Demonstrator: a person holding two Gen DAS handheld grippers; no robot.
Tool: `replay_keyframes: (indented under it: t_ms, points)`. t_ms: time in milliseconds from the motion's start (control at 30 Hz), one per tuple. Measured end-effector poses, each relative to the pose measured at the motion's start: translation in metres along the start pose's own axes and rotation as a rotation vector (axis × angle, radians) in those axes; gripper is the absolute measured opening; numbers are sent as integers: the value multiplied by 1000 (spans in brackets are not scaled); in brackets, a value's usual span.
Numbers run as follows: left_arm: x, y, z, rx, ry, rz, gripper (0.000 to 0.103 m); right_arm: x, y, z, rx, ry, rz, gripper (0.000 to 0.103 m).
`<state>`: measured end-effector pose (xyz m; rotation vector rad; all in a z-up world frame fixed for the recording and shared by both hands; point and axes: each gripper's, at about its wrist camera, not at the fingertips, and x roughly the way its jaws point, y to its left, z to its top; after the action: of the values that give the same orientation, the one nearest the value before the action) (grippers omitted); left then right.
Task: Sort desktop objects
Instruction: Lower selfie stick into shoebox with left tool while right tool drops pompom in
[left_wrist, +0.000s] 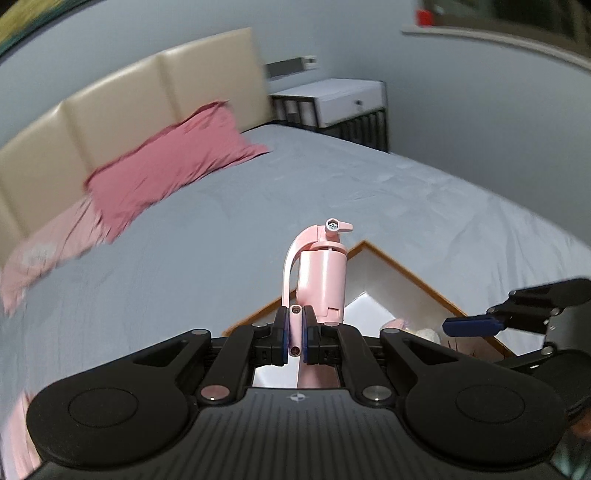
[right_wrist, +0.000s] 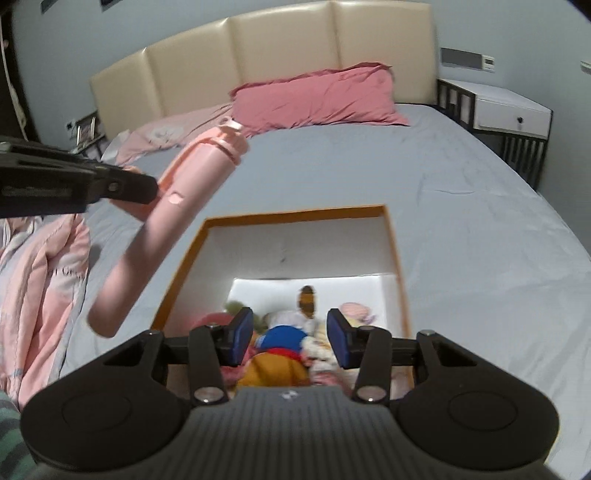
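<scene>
— Two grippers over the bed (right_wrist: 461, 192), and only one of them is carrying anything. On the left, the left gripper (left_wrist: 295, 334) has its blue pads clenched on the thin handle strap of a pink bottle (right_wrist: 162, 229).

— Which way does the bottle sit?

— Tilted. From the right wrist it slants from low near the striped pink quilt (right_wrist: 40, 280) at the bed's left edge up toward the headboard (right_wrist: 258, 48), cap end highest. It hangs in the air, clear of the grey sheet, just left of the box (right_wrist: 295, 214).

— The box?

— A white box with an orange-brown rim, lying open on the sheet toward the near edge of the bed. Soft toys (right_wrist: 284, 347) are heaped in its near end, one with a blue and yellow body; the far end of the box floor is bare white.

— And the right side?

— The right gripper (right_wrist: 291, 339) hovers over the toys, jaws spread apart, nothing between the pads; whether it touches a toy I cannot tell. From the left wrist it shows at the right, over the box.

— Further back?

— A dark pink pillow (right_wrist: 317, 96) leans on the headboard, and a white bedside cabinet (right_wrist: 513, 110) stands beyond the bed's far right corner.
</scene>
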<state>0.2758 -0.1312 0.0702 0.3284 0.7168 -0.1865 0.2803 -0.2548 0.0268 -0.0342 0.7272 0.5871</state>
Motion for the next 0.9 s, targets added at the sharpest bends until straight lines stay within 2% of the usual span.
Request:
replay_keyframes:
  t_ms: [67,200,300,400,667,900]
  points:
    - [14,-17,6,92,7,0,7,-2,-9,-1,8,-15,10,46]
    - [47,-45,5,227,58,9,7,4,-20,-1,21,-13,48,40]
    - [71,-61,-4,357,81,15,7,14,-25,0,20,3,62,31]
    - [93,-74,-14,483,93,33,7,21,-30,0,23,9,63,30]
    - [141,-83,-32,647,98,41,7,48,-38,2,14,67,65,29]
    - [167,-76,-55,732,111,-12,7,60,-35,-1,-35,88,49,28]
